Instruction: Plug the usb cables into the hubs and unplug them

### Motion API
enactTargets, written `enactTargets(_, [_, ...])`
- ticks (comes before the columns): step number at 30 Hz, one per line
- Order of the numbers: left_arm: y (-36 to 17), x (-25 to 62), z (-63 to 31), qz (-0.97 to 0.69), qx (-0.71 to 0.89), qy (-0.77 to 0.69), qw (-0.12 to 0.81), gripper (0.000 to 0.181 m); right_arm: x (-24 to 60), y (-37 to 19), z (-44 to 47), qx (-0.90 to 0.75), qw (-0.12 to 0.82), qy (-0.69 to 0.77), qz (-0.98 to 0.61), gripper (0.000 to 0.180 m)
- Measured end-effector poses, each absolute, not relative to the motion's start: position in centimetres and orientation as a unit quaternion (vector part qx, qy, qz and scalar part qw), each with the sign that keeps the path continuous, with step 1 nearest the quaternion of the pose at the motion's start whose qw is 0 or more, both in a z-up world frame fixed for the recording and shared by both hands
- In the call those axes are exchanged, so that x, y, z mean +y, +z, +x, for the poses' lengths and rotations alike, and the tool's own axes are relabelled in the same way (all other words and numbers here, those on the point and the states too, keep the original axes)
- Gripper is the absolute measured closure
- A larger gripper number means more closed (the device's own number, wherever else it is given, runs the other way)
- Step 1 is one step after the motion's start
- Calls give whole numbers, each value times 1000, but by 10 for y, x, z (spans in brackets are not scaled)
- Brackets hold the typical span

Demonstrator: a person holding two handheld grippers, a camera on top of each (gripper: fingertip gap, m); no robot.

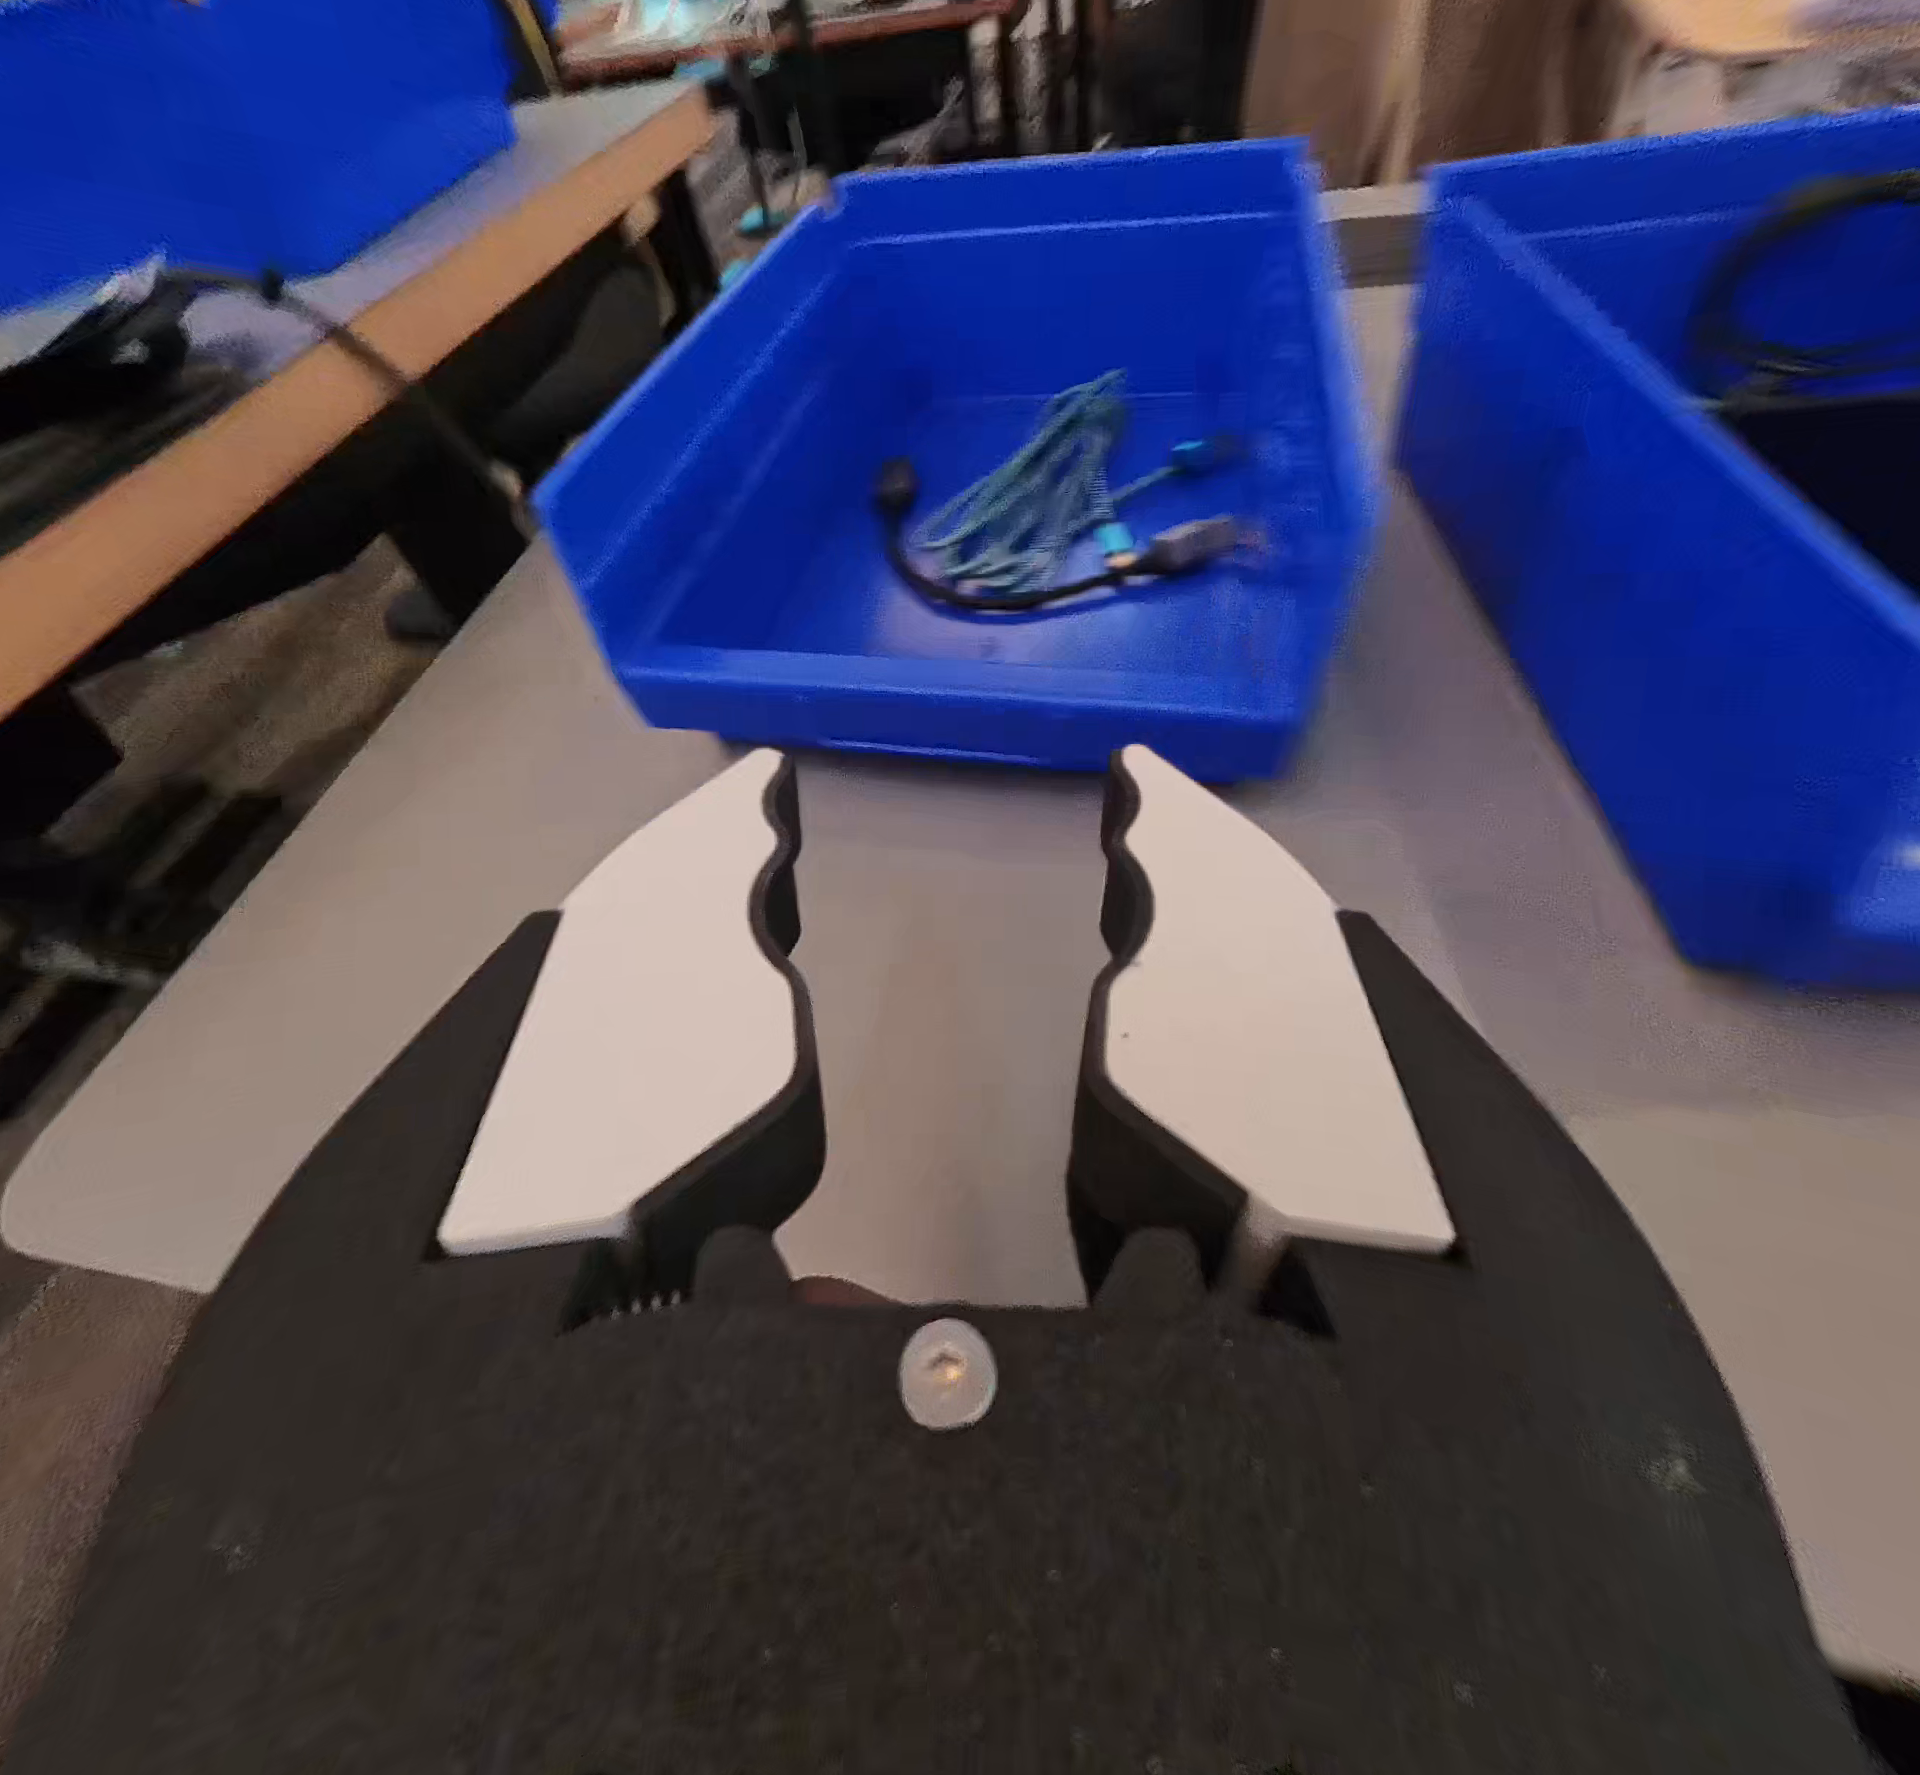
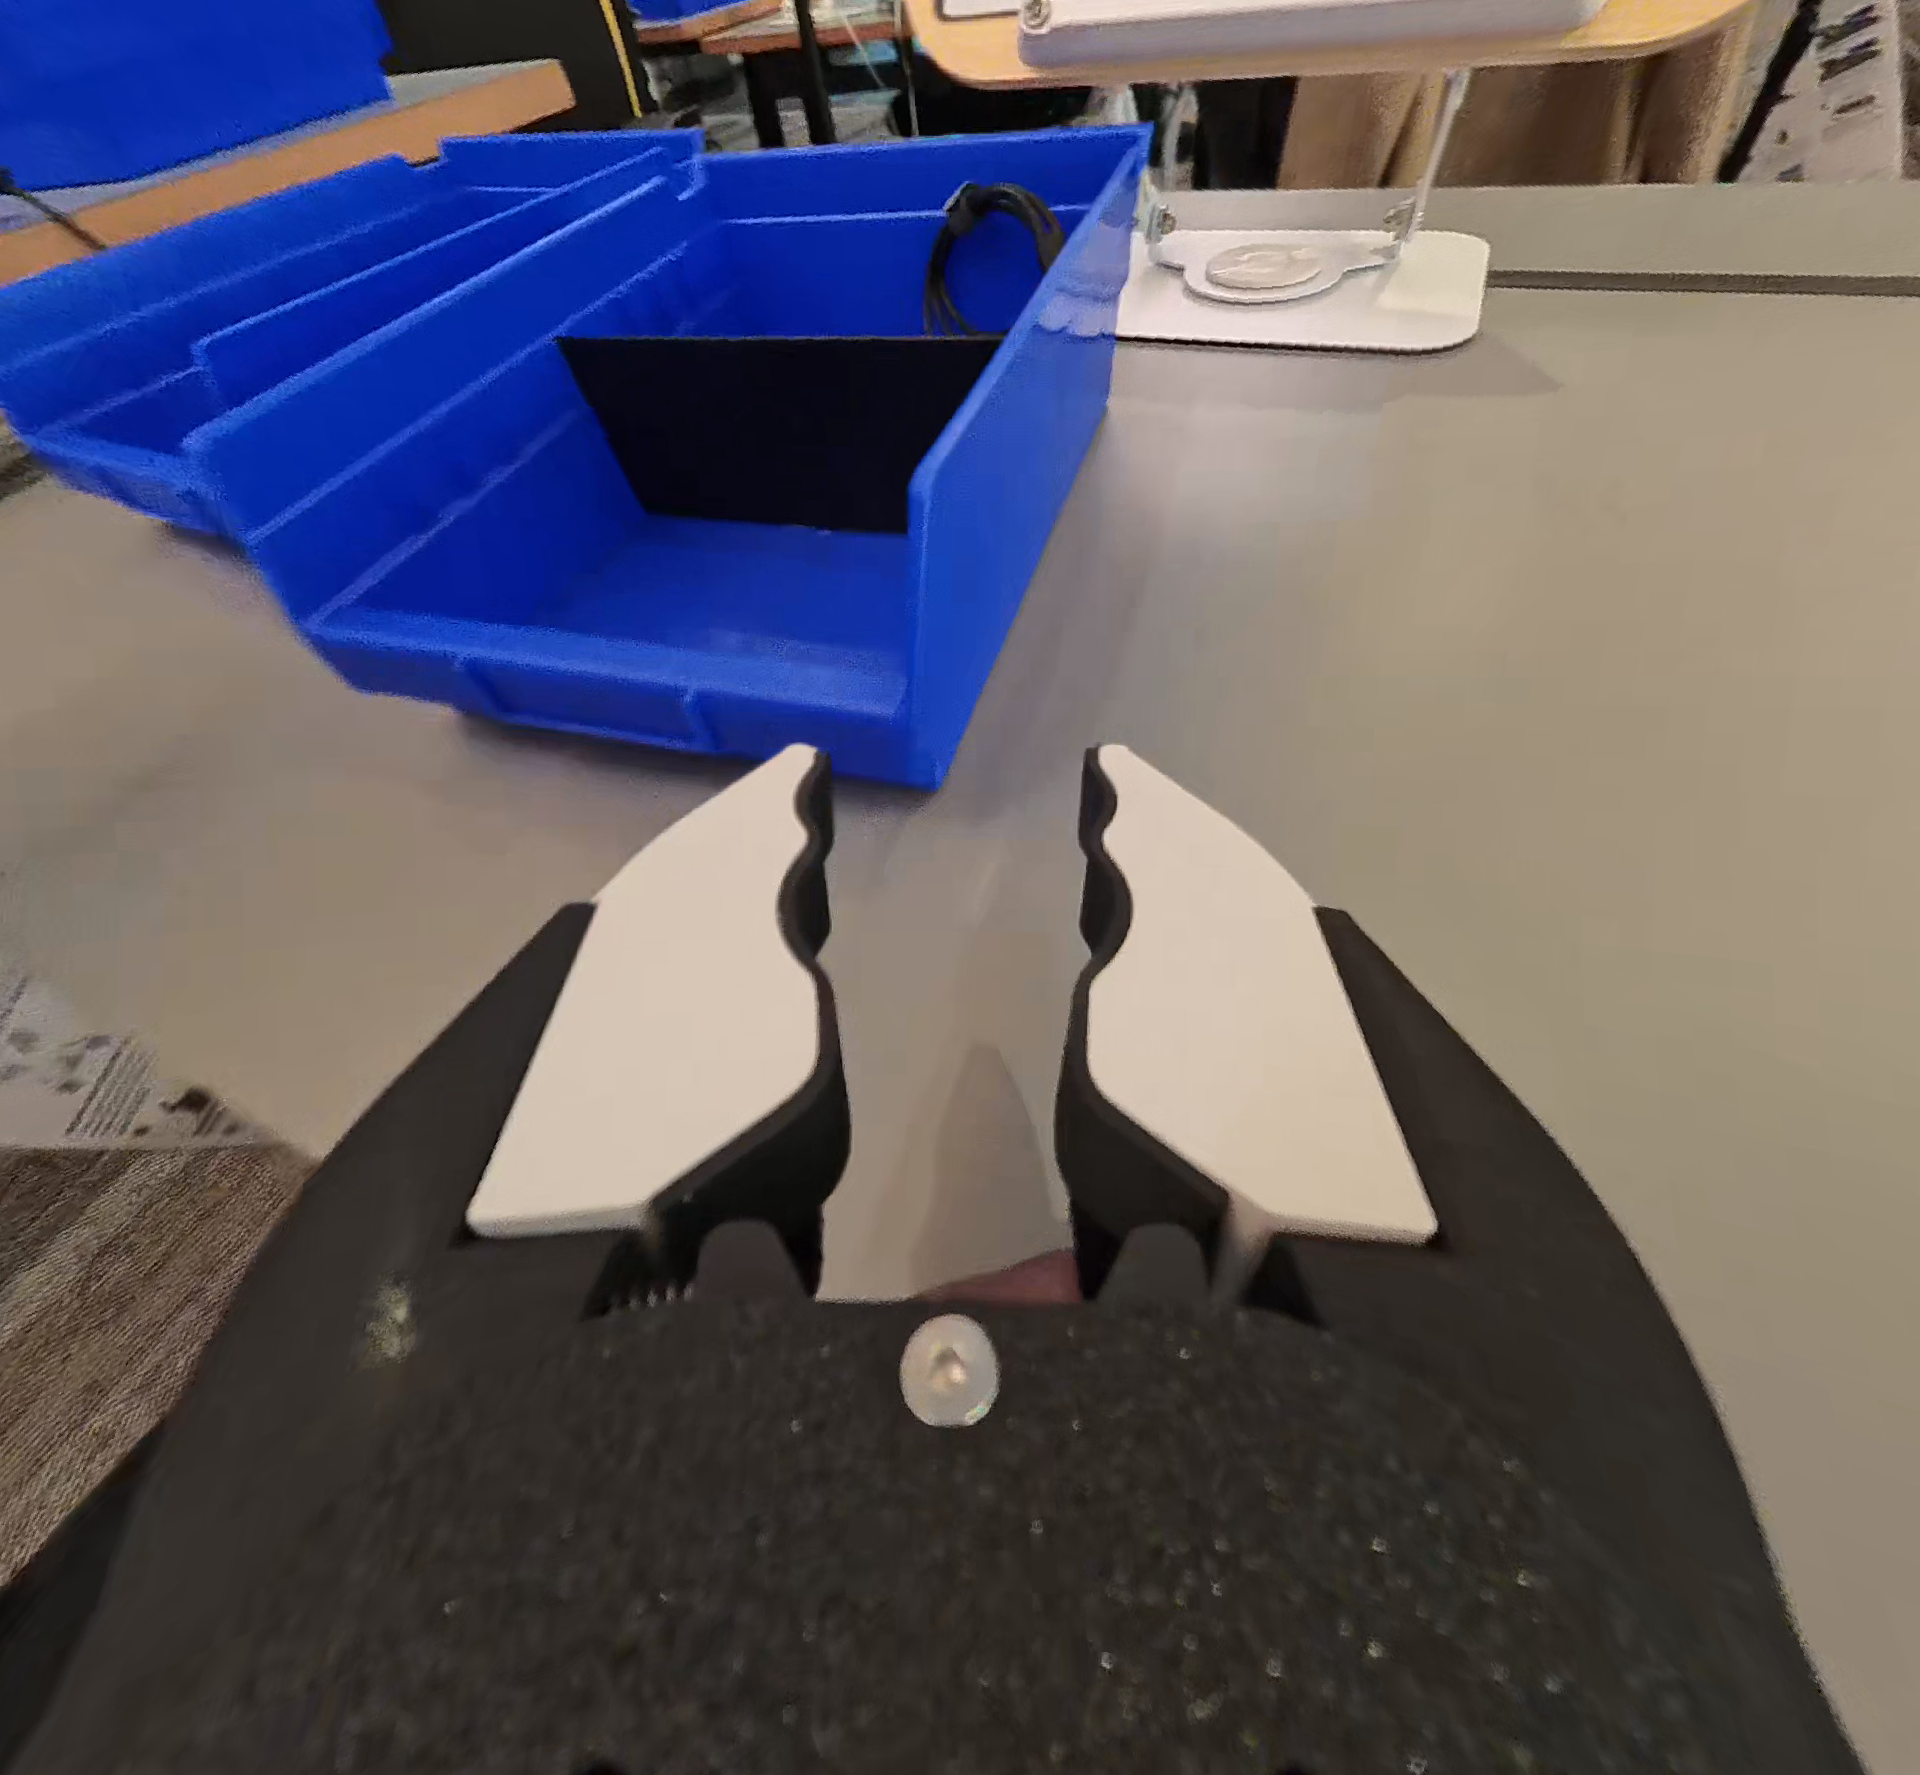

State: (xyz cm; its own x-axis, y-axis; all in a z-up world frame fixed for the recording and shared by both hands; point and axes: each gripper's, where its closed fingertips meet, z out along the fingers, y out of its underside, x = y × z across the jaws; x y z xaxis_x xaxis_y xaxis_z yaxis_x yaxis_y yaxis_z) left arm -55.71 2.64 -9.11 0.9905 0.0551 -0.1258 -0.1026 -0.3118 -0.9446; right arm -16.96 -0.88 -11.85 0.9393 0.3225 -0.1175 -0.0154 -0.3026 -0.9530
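Risking a snag: teal braided USB cables tangled with a black lead, likely to lift as one clump. Left gripper parted, empty, above the grey table, just before the left blue bin with the cables. Right gripper parted, empty, near the right blue bin: black divider, coiled black cable behind. No hub clearly visible.

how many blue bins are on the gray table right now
2. One bin ahead of the left tool holds cables; a divided bin sits beside it, ahead of the right tool.
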Motion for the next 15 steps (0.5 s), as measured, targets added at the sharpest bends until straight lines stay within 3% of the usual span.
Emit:
enactTargets(5, [-103, 90, -652, -825, -74, 104, 550, 116, -27, -110, -193, -142, 588, 163, -779, 138])
enactTargets(11, [-117, 147, -688, -832, -82, 115, 537, 117, -28, -111, -218, -180, 582, 168, -775, 142])
enactTargets(14, [-123, 161, -687, -843, -65, 70, 530, 160, -26, -115, -230, -193, 573, 174, -777, 142])
enactTargets(15, [-124, 163, -684, -849, -61, 56, 523, 164, -26, -116, -235, -197, 570, 176, -778, 142])
